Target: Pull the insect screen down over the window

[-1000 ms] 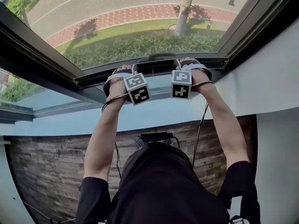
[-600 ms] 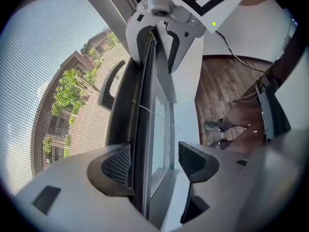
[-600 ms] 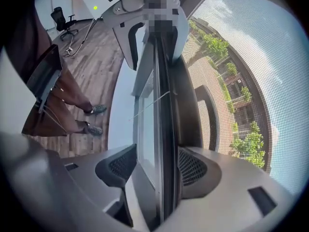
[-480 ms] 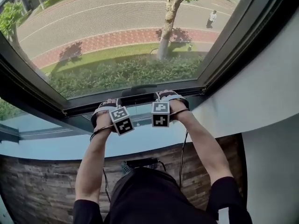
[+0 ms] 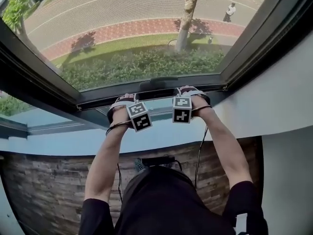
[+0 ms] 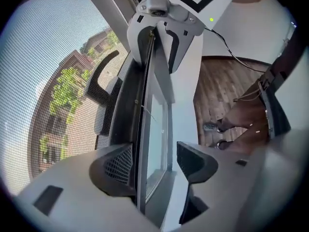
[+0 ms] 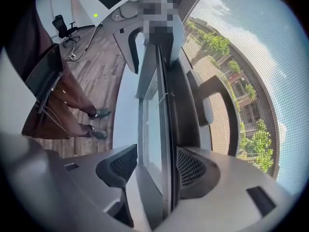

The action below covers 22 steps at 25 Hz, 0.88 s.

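The insect screen (image 5: 137, 28) was drawn over nearly all of the window. Its mesh stretched away beyond both tools, and its dark bottom bar (image 5: 98, 98) ran across just at their tips. The left tool (image 6: 153, 162) had the bar between its jaws, which had just been closing. One jaw lay against the dark side of the bar, while the other stood a little off it, so the grip did not look complete. The right tool (image 7: 154, 166) pinched the same bar, with a jaw pressed on each side. A curved handle (image 5: 157, 81) sat on the bar between the two tools, and neither of them was on it. The pale sill (image 5: 58, 141) lay close below the tools, so I judged that only a short way was left to pull. The mesh looked thin, soft and easy to tear, so it was not the place to hold. The bar looked stiff and light, probably metal or plastic, and smooth enough to slip from a weak pinch. Holding it at both sides of the handle, as here, should keep it level in its side tracks. If a spring roller drew the screen back, the bar would pull upward against the tools.
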### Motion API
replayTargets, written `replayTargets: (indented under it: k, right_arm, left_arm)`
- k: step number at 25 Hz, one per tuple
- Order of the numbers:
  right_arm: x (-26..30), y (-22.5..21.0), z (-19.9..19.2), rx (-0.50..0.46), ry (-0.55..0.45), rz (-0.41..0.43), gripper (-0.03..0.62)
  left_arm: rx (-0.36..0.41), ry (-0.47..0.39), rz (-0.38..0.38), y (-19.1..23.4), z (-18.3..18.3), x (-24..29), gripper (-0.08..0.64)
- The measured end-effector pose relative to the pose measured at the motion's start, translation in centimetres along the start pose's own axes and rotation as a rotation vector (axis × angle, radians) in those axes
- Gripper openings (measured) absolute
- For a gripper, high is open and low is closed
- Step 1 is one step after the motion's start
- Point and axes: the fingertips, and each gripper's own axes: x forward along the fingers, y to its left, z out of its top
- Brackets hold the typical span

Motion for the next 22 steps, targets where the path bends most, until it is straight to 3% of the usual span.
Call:
replayTargets:
  k: [9,13,22]
  right_arm:
    - [1.0,-1.4,-0.3,0.038,0.007,-0.091,0.232]
    - [1.5,-0.3,0.7,0.013,-0.005,-0.076,0.232]
    - [-0.7,-0.1,0.5,-0.023,0.050,-0.079,0.229]
  left_arm:
    - [0.006,-0.014,0.057,1.0,0.3,1.4,0.318]
    - [0.012,0.031,0.054,0.0,-1.1,1.4,0.314]
    - [0.030,0.018,0.140,0.6,-0.6,1.0,0.307]
